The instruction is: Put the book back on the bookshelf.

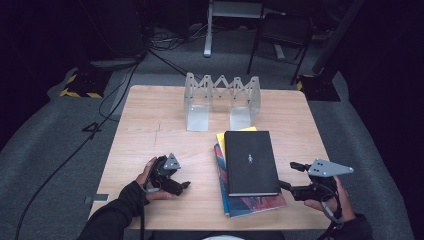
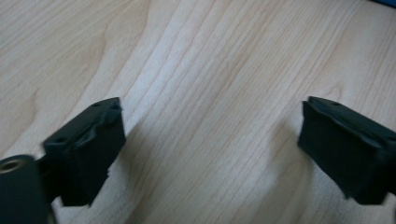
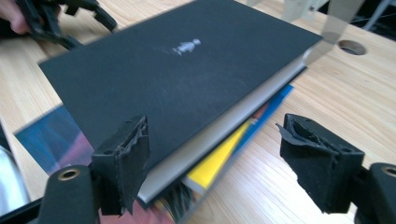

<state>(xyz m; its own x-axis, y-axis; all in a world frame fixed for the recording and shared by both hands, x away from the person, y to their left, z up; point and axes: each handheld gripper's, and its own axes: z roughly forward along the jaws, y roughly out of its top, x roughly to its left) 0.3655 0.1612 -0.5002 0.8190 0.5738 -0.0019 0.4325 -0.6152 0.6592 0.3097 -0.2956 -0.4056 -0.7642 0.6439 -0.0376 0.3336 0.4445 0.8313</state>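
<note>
right gripper [image 3: 215,154]: jaws spread, one over black book's [image 3: 177,79] near corner | left gripper [image 2: 210,149]: jaws spread above bare table [image 2: 210,70]

The wooden table [image 1: 150,125] is seen from above its near edge in the high view, looking forward and down, with all four edges and the floor beyond taken in. The left gripper view is held very close to the tabletop [image 2: 210,70], looking steeply down between its own jaws at bare wood grain. The right gripper view is aimed low from near the table's right edge across the black book [image 3: 177,79], also seen in the high view [image 1: 250,162], toward the left gripper [image 3: 70,14].
</note>
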